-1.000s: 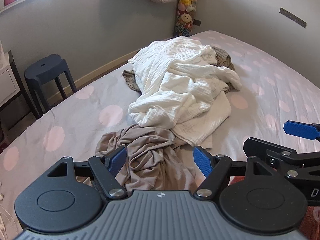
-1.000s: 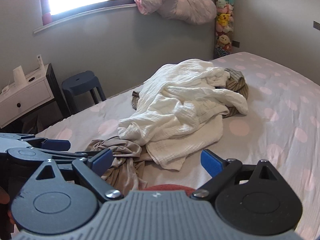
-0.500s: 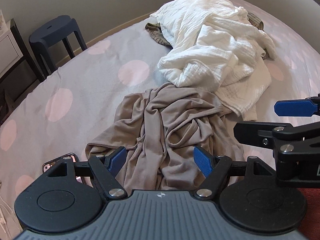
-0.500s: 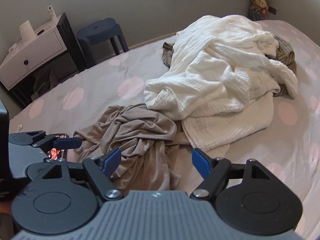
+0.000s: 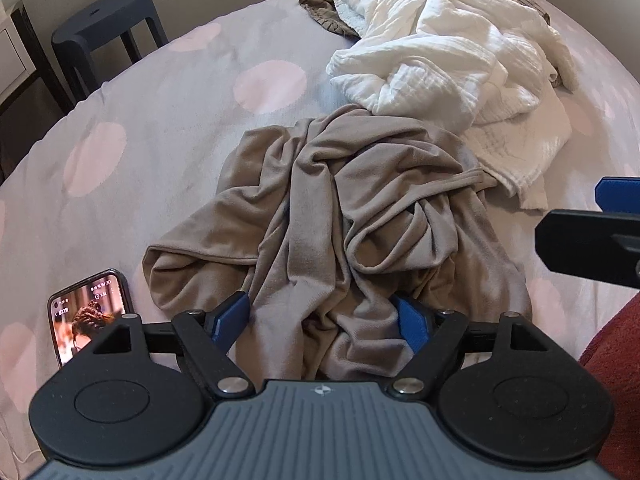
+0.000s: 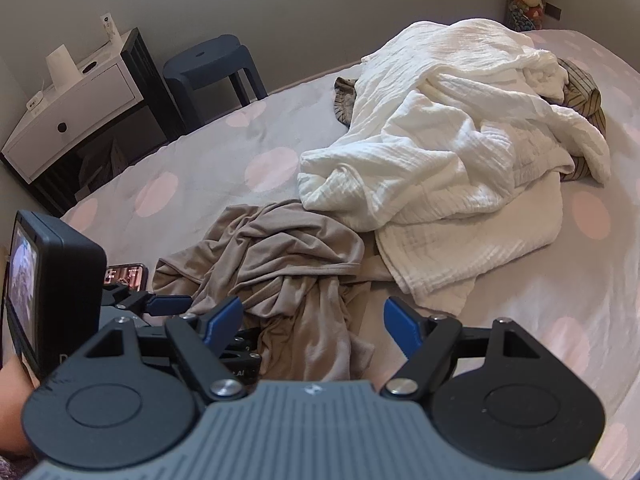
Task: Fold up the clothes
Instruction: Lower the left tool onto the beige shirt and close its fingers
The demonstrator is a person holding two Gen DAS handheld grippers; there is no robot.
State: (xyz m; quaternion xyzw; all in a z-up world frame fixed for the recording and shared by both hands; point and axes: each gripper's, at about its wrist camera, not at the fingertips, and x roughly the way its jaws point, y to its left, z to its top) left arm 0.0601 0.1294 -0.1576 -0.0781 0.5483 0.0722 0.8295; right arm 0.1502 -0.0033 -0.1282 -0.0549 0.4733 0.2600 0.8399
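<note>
Fig.: both tools poised over the nearest garment, start of fold.

Left tool (image 5: 322, 322): jaws spread wide, having just opened a little further; the near folds of the taupe garment (image 5: 352, 208) lie between the blue pads, but the pads do not seem to pinch it, so nothing is held. Pointed steeply down at the cloth, prob. to take a first hold on the near edge.

Right tool (image 6: 314, 320): also wide open, after a slight closing just now; empty, w/ the garment's near end under and between its fingers, and the left tool just left of it. The two tools side by side suggest a two-point grasp to lift and spread the bunched cloth.

Garment: crumpled on the bed (image 5: 168, 92), directly ahead of both tools, nearest item, hence likely first to be folded. Its far end touches the white pile (image 5: 448, 48), which lies further ahead.

Count: 2 tools; 1 taupe garment; white cloths, at least 2 layers, exact no. unclear; 1 striped dark item (image 6: 580, 92) showing under the white; 1 phone (image 5: 90, 312), left of left tool; 1 stool (image 6: 212, 64); 1 side cabinet (image 6: 76, 92).
</note>
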